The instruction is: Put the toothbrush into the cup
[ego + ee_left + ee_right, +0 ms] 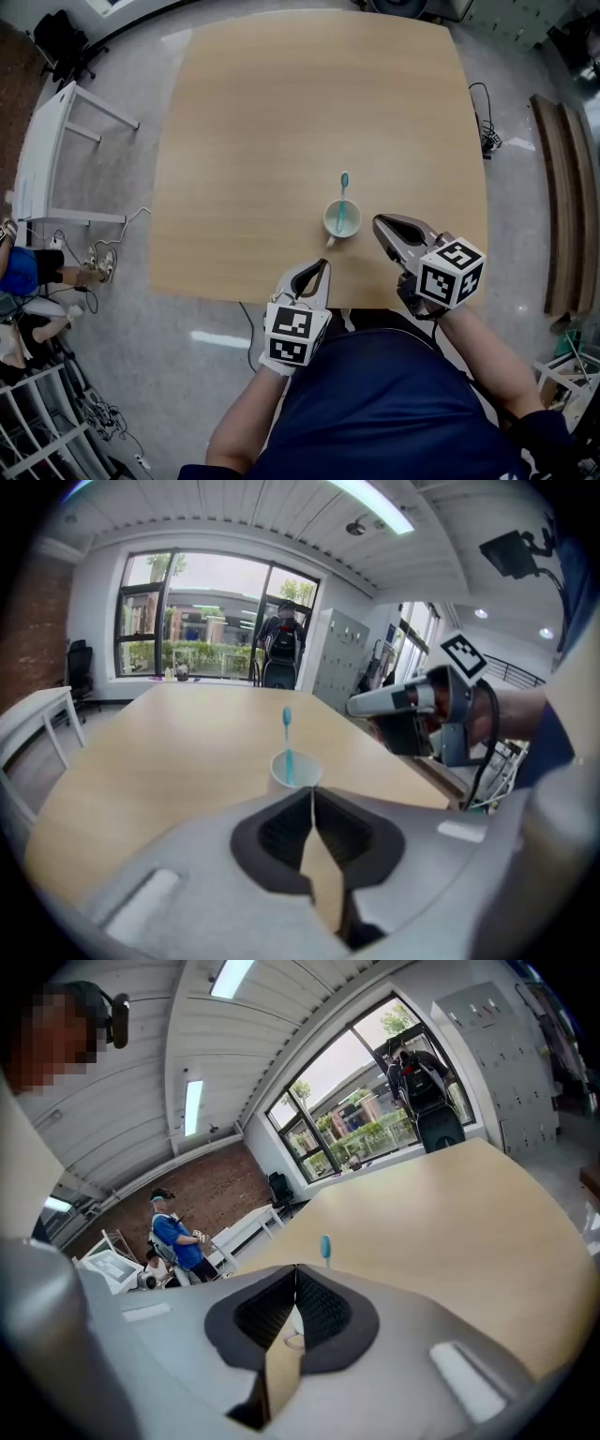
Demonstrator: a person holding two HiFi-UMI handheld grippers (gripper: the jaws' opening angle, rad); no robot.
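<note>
Head view: nearest, the left gripper (324, 266) and right gripper (379, 222) are both closed and empty, angled downward over the table's (281, 112) near edge. Just ahead, between their tips, stands the cup (341, 218). The toothbrush (343, 192) is already inside it, leaning away, bristles up. Judged: the toothbrush is light, stiff and smooth, best gripped mid-handle; the cup tips easily.

obstacle: cup (341, 219) holding toothbrush (343, 192), near front edge; free: table (262, 122) bare all around
</note>
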